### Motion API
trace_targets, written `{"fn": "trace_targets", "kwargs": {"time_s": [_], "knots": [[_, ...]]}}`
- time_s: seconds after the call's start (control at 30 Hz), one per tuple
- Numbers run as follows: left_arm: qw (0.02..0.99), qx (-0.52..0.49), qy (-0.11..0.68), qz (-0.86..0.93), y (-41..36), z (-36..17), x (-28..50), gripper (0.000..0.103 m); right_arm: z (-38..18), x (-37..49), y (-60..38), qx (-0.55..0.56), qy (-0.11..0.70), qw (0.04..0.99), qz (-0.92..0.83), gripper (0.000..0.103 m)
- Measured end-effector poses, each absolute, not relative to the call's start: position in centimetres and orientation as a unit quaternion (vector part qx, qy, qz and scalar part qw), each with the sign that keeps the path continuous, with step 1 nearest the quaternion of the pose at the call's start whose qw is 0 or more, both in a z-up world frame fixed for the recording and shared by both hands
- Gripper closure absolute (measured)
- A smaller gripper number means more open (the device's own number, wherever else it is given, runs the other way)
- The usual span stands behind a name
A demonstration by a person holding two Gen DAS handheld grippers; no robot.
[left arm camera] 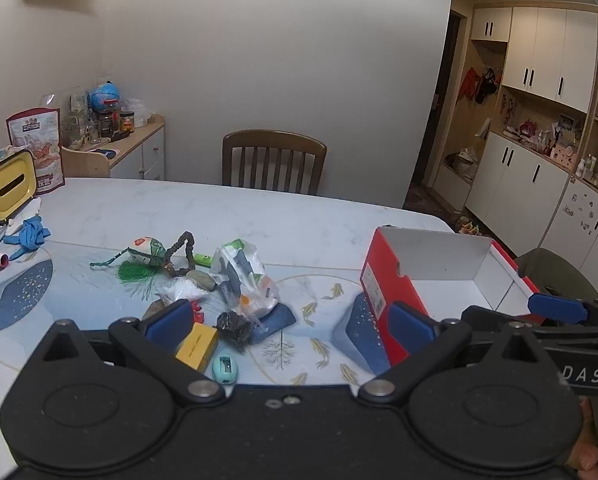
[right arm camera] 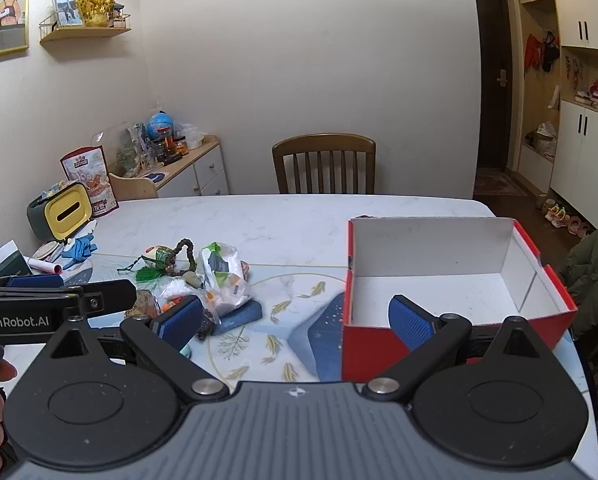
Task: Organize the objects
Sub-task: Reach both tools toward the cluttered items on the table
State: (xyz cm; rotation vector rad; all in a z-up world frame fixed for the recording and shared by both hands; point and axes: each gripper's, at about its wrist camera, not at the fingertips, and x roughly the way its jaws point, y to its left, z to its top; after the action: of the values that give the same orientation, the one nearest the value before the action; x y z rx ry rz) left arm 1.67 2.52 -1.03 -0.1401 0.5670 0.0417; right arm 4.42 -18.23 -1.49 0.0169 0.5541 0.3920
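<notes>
White table (right arm camera: pixel 283 220) holds clutter pile (right arm camera: pixel 203 280) left of both wide-open, empty hand-held grippers (left arm camera: pixel 289 322) (right arm camera: pixel 295 316), red box (right arm camera: pixel 451 280) right.

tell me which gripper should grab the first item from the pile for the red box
Left, probably. The left gripper is open right over the clutter, its finger beside the yellow box. The right gripper, also open, sits before the empty red box, farther from the pile.
</notes>
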Motion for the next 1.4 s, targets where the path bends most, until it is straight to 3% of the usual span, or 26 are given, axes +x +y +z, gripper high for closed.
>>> {"fn": "trace_targets", "kwargs": {"time_s": [0.53, 1.0, 1.4], "knots": [[0.939, -0.064, 0.337, 0.030, 10.0, -4.8, 8.0, 0.001, -4.2, 9.1, -11.0, -0.039, 0.316, 0.914, 0.253, 0.003], [0.912, -0.056, 0.403, 0.051, 15.4, -10.4, 12.5, 0.002, -10.0, 11.7, -3.8, -0.097, 0.369, 0.881, 0.281, 0.003], [0.894, -0.062, 0.443, 0.035, 17.6, -13.4, 14.1, 0.017, -14.7, 12.6, 1.4, -0.140, 0.407, 0.853, 0.295, 0.009]]}}
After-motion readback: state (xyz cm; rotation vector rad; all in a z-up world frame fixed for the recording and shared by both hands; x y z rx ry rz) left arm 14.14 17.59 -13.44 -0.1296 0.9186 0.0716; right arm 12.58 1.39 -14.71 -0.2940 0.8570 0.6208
